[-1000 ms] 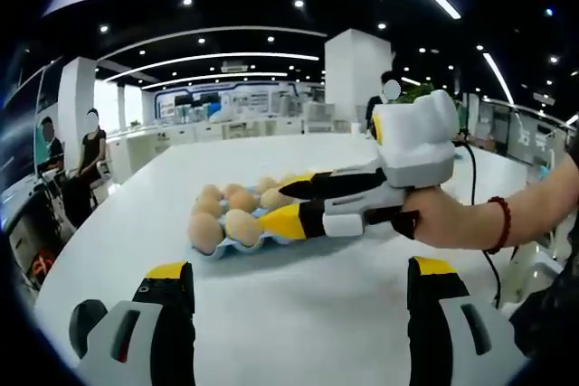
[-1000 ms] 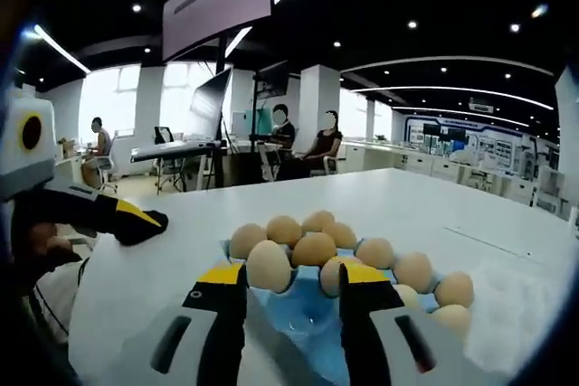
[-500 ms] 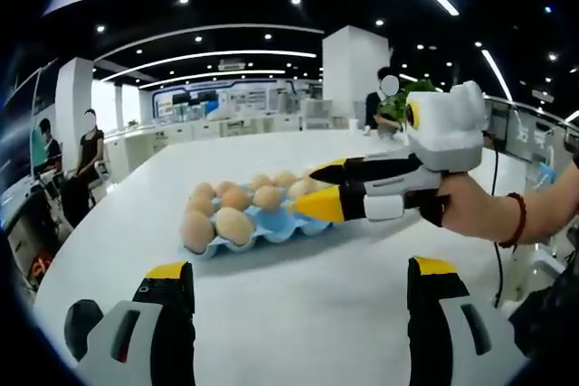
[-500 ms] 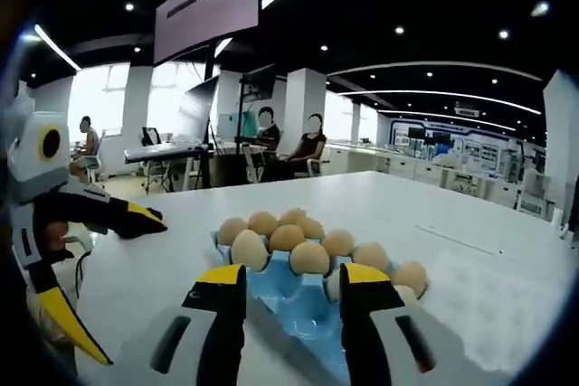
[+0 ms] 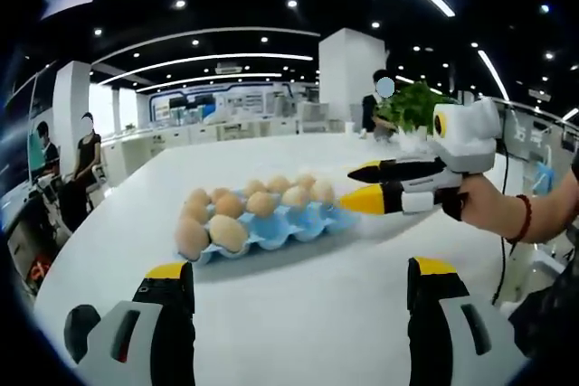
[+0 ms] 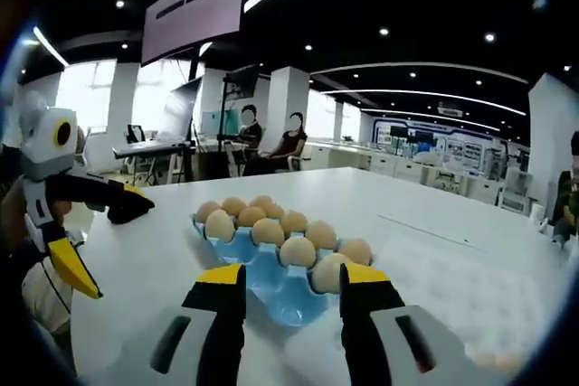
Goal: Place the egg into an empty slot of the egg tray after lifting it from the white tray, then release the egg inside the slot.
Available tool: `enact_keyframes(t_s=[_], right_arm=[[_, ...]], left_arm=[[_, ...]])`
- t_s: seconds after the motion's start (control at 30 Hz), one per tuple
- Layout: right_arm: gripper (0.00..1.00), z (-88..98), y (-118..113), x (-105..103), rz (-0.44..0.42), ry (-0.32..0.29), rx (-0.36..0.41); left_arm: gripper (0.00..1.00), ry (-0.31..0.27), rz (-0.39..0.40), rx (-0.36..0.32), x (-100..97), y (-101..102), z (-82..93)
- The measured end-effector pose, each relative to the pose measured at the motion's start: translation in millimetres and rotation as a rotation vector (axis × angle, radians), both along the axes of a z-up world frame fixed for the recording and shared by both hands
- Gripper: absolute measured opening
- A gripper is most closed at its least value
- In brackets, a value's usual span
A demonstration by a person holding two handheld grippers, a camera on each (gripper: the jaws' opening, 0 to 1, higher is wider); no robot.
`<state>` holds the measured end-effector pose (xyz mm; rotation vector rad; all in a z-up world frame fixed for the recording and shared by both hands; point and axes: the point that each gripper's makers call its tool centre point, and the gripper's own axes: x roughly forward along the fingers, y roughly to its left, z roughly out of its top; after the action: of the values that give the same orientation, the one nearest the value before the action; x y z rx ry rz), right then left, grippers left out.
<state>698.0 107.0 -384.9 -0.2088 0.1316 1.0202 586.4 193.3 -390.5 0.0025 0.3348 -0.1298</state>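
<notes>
Presently, the blue egg tray (image 5: 262,228) sits on the white table (image 5: 298,305), carrying brown eggs (image 5: 228,232) in most of its slots; in the right gripper view the same egg tray (image 6: 271,273) lies just beyond the jaw tips, with its near corner slots bare.

The right gripper (image 5: 357,185) is seen in the left gripper view held by a hand (image 5: 475,207) to the right of the tray, its yellow-tipped jaws parted and nothing between them. In its own view the right gripper (image 6: 289,282) likewise stands apart and empty.

The left gripper (image 5: 298,273) has its jaws spread wide over bare table, holding nothing. It also appears at the left edge as the left gripper (image 6: 113,214), well apart from the tray.
</notes>
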Motion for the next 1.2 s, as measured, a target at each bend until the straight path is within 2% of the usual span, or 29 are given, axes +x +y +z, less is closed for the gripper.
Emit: enact_keyframes(t_s=[0.5, 0.63, 0.83, 0.97, 1.03, 1.1, 1.2], right_arm=[[0.43, 1.3, -53.4, 14.4, -0.081, 0.001, -0.014], [0.43, 2.2, -74.8, 20.2, -0.137, 0.016, -0.004], [0.43, 1.5, -104.4, 32.3, -0.234, 0.002, -0.004], [0.43, -5.0, -126.0, 41.0, -0.336, 0.012, -0.009], [0.43, -9.7, -129.9, 41.5, -0.352, 0.024, -0.011], [0.42, -13.6, -140.5, 44.3, -0.412, 0.000, -0.053], [0.42, -14.8, -137.5, 42.0, -0.408, 0.027, -0.026]], left_arm=[[1.00, 0.013, -0.014, 0.001, 4.4, -8.1, -1.9], [1.00, 0.015, -0.021, 0.003, 5.6, -11.6, -2.1], [1.00, 0.019, -0.025, 0.005, 7.3, -15.7, -2.6], [1.00, 0.009, -0.024, 0.006, 7.7, -19.3, -0.3], [1.00, 0.005, -0.025, 0.002, 8.0, -20.1, 0.2], [1.00, 0.013, -0.026, 0.002, 8.5, -21.3, -2.3], [1.00, 0.024, -0.030, 0.006, 7.4, -22.3, -5.3]])
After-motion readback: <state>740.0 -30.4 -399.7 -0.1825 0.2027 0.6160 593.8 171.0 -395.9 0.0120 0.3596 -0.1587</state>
